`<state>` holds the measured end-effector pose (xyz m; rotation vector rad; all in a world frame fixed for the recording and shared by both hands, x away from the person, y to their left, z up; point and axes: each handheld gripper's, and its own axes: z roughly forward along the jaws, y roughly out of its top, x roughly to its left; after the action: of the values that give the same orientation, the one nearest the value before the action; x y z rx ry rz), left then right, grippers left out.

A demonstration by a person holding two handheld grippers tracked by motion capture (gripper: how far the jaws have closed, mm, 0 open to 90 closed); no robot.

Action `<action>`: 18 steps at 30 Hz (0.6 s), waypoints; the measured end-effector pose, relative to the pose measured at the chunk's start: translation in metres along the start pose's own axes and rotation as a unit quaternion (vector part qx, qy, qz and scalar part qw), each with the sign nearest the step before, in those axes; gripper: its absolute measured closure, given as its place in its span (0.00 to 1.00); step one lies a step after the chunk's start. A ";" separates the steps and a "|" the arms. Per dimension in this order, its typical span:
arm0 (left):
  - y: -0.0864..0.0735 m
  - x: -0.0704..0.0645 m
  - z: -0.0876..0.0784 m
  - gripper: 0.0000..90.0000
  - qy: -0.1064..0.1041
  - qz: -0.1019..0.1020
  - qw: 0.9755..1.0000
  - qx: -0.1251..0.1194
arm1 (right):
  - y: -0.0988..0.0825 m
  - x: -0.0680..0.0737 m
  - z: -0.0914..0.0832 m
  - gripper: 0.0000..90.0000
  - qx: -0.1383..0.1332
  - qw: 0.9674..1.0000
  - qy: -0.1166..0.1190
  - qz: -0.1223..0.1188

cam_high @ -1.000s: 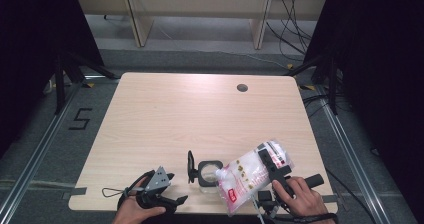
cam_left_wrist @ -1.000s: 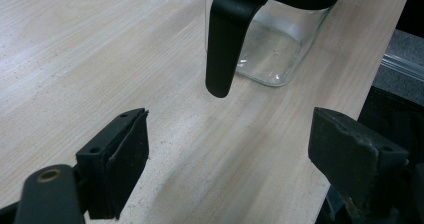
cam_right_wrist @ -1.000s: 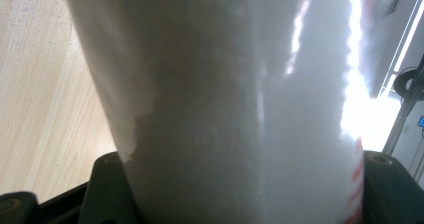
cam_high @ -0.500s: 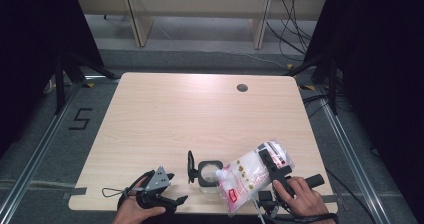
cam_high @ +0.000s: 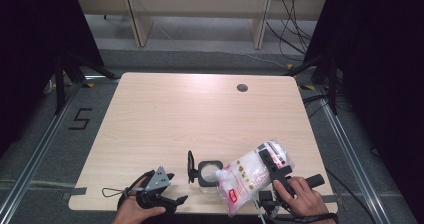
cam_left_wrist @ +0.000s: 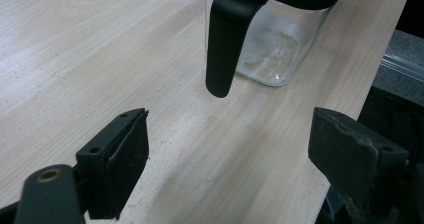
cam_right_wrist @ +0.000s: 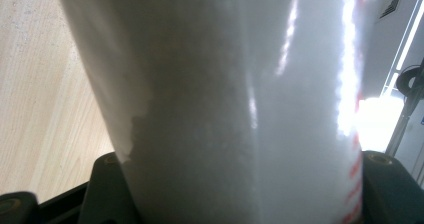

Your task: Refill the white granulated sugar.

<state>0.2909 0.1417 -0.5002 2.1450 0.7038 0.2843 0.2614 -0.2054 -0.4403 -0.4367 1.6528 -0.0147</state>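
Right gripper (cam_high: pixel 267 166) clamped across a plastic bag of white granules (cam_high: pixel 247 176), jaws well apart around its bulk. Bag tilted, long axis slanting down and left, mouth just over the open glass jar (cam_high: pixel 209 168) at the table (cam_high: pixel 200 114) front edge, hinged lid upright at the jar's left. Left gripper (cam_high: pixel 172 200) open, empty, resting low by the near edge, aimed toward the jar. Right hand (cam_high: pixel 300 196) nearer the pour, wrist rolled inward.
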 end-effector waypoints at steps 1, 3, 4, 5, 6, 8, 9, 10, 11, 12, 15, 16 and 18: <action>0.000 0.000 0.000 0.18 0.001 0.001 1.000 0.001 | 0.000 0.000 0.000 0.45 0.001 1.000 0.000 0.000; 0.000 0.001 0.000 0.18 0.005 0.002 1.000 0.004 | -0.001 -0.002 0.000 0.45 -0.006 1.000 -0.006 -0.006; 0.000 0.001 0.000 0.18 0.005 0.003 1.000 0.004 | -0.001 -0.002 0.001 0.45 -0.007 1.000 -0.006 -0.009; 0.000 0.001 0.000 0.18 0.005 0.003 1.000 0.004 | -0.002 -0.002 0.000 0.45 -0.005 1.000 -0.007 -0.004; 0.000 0.001 0.000 0.18 0.005 0.003 1.000 0.004 | -0.002 -0.002 0.000 0.45 -0.005 1.000 -0.007 -0.004; 0.000 0.000 0.000 0.18 0.002 -0.001 1.000 0.001 | -0.002 0.000 0.000 0.45 -0.002 1.000 -0.003 0.012; 0.000 0.001 -0.001 0.18 0.004 0.004 1.000 0.004 | -0.002 0.001 0.000 0.45 0.000 1.000 0.001 0.019; 0.000 0.001 0.000 0.18 0.005 0.002 1.000 0.003 | -0.003 0.001 -0.001 0.45 0.001 1.000 0.001 0.021; 0.000 0.001 -0.001 0.18 0.005 0.003 1.000 0.004 | -0.003 0.000 0.000 0.45 -0.003 1.000 0.000 0.013; 0.000 0.000 0.000 0.18 -0.001 -0.007 1.000 -0.004 | -0.004 0.001 0.000 0.45 -0.003 1.000 -0.001 0.014; 0.000 0.001 0.000 0.18 0.005 0.002 1.000 0.004 | -0.005 0.001 -0.001 0.45 0.001 1.000 -0.003 0.019; 0.000 0.001 0.000 0.18 0.005 0.004 1.000 0.005 | -0.006 0.000 0.000 0.45 -0.001 1.000 -0.002 0.015; 0.000 0.000 0.000 0.18 0.000 0.000 1.000 0.000 | -0.006 -0.001 0.000 0.45 -0.005 1.000 -0.006 0.014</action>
<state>0.2910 0.1416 -0.5004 2.1454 0.7049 0.2836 0.2630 -0.2109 -0.4379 -0.4204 1.6474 0.0169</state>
